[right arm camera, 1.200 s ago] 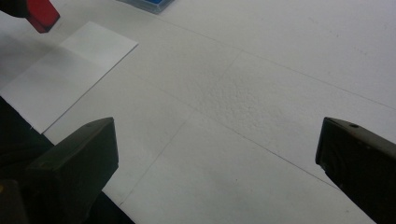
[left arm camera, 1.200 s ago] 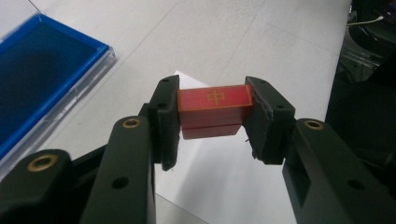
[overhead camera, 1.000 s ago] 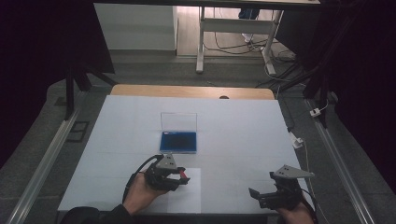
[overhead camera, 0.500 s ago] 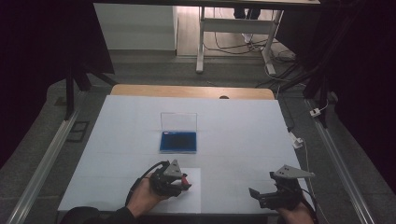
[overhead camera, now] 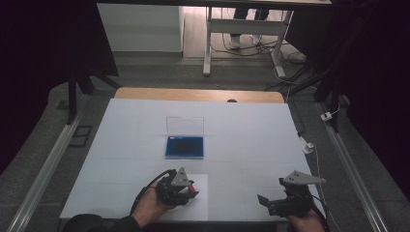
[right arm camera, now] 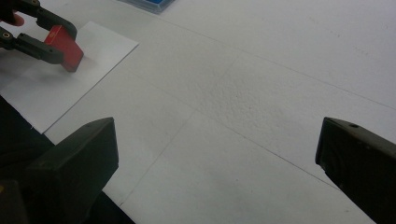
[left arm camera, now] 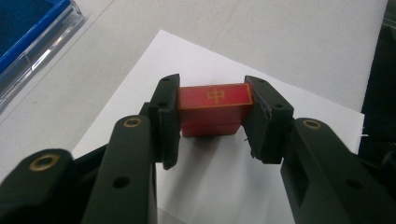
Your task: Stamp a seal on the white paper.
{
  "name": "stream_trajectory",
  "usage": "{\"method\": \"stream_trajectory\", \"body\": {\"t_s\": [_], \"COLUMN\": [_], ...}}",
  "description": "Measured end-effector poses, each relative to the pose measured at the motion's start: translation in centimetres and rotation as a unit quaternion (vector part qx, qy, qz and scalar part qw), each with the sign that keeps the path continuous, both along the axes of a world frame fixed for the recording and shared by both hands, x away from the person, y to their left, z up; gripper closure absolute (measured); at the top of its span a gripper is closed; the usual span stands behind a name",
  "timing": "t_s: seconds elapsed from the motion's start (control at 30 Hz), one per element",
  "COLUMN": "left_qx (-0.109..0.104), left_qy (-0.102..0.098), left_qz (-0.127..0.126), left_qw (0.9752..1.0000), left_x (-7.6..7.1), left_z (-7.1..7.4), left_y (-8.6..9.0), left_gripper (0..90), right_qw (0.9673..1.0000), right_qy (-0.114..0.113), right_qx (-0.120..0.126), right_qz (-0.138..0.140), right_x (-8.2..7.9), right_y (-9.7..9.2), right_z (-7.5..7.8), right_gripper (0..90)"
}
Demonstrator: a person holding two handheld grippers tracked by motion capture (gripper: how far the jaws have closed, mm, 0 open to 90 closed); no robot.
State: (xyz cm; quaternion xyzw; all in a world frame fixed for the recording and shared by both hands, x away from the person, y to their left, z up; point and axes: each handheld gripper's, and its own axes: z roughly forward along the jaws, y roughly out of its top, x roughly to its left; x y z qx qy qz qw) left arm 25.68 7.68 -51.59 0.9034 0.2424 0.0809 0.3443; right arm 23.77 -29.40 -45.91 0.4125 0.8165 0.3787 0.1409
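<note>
Squarely between the left gripper (left arm camera: 212, 122) jaws, pinched: red block (left arm camera: 213, 108), gold character on top.

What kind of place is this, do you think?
Probably a lab or workshop set up for recording: a white-covered table fenced by dark curtains, loose cables on the floor, and a hand-held left gripper clamping a red block.

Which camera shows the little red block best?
The left gripper view. The red block is close and sharp there, pinched in the left claw over white paper, its gold mark plain. The right gripper view shows it small and side-on in the far corner. The high view shows a tiny red speck.
</note>
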Motion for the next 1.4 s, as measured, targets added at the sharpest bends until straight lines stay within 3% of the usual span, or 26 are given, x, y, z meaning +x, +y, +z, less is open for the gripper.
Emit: {"method": "stream_trajectory", "body": {"t_s": [0.2, 0.33, 0.43, 0.63, 0.9, 0.97, 1.23, 1.4], "left_qx": [-0.020, 0.003, 0.006, -0.006, -0.001, -0.010, -0.026, -0.035], "left_qy": [0.026, 0.003, 0.002, 0.012, 0.018, 0.022, 0.008, 0.009], "left_qz": [-0.001, -0.002, -0.003, -0.003, -0.004, -0.006, 0.001, 0.007], "left_qw": [0.9995, 1.0000, 1.0000, 0.9999, 0.9998, 0.9997, 0.9996, 0.9993], "left_x": [0.7, 0.1, 0.1, 0.4, 0.5, 0.5, 0.4, 0.6], "left_z": [-0.1, 0.1, 0.1, 0.1, 0.4, 0.6, 1.6, 2.1], "left_y": [0.5, 0.0, -0.1, 0.1, 0.0, -0.1, 0.4, 0.8], "left_gripper": [59.0, 59.1, 59.1, 58.8, 58.3, 58.2, 58.1, 58.1], "right_qw": [1.0000, 1.0000, 1.0000, 1.0000, 1.0000, 1.0000, 1.0000, 1.0000], "right_qy": [-0.001, 0.000, 0.000, -0.001, -0.001, -0.001, -0.001, -0.001], "right_qx": [-0.001, -0.001, -0.001, 0.000, 0.000, 0.000, -0.001, -0.001], "right_qz": [0.001, 0.001, 0.001, 0.001, 0.001, 0.001, 0.001, 0.001], "right_x": [0.0, 0.0, 0.0, 0.0, 0.0, 0.0, 0.0, 0.0], "right_y": [0.0, 0.0, 0.0, 0.0, 0.0, 0.0, 0.0, 0.0], "right_z": [0.0, 0.0, 0.0, 0.0, 0.0, 0.0, 0.0, 0.0], "right_gripper": [0.0, 0.0, 0.0, 0.0, 0.0, 0.0, 0.0, 0.0]}}
